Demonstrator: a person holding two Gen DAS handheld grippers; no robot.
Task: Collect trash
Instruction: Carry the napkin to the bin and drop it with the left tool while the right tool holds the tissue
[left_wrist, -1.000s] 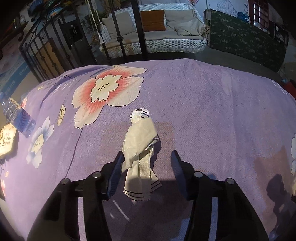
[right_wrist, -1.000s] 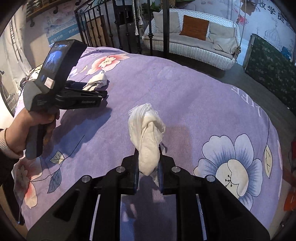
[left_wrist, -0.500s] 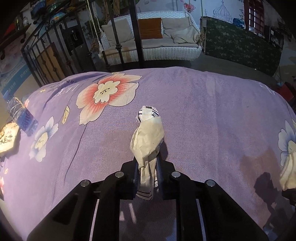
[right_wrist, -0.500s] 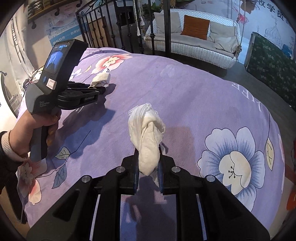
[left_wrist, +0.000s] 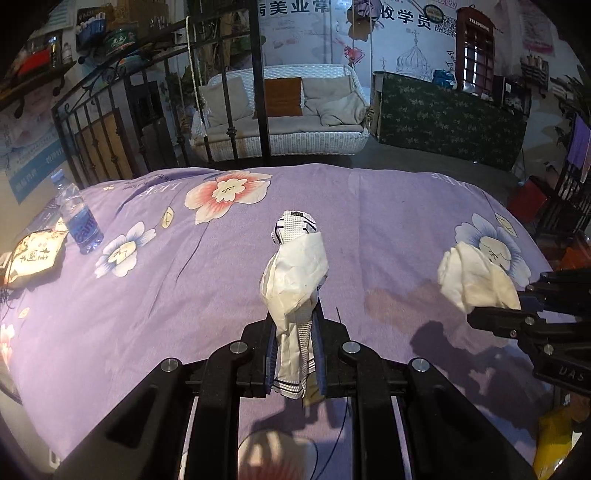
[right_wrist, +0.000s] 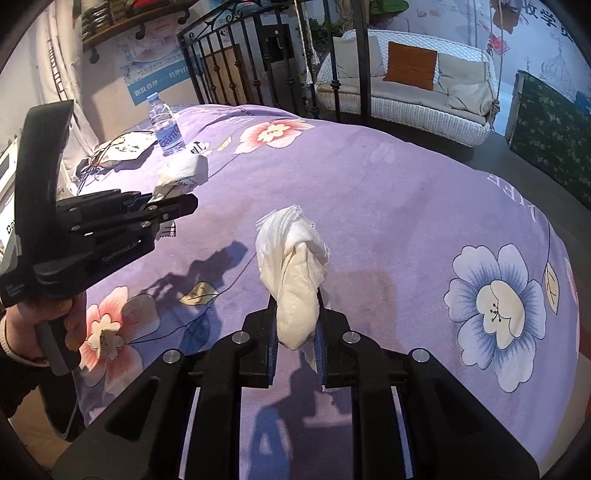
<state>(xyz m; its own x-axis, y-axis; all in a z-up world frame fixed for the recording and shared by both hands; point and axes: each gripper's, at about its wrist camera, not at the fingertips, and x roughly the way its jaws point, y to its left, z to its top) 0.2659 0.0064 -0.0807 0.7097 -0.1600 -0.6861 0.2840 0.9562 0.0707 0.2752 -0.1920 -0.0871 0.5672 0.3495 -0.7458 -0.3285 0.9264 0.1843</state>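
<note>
Left wrist view: my left gripper (left_wrist: 295, 345) has its jaws clamped on a striped wrapper wad (left_wrist: 295, 273), held above the purple cloth (left_wrist: 184, 295).
Right wrist view: my right gripper (right_wrist: 296, 343) has its jaws clamped on a white tissue wad (right_wrist: 293, 269); water bottle (right_wrist: 166, 125) stands at the far left.

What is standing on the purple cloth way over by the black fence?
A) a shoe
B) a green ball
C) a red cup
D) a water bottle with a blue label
D: a clear water bottle with a blue label stands upright on the purple cloth near the black fence.
</note>
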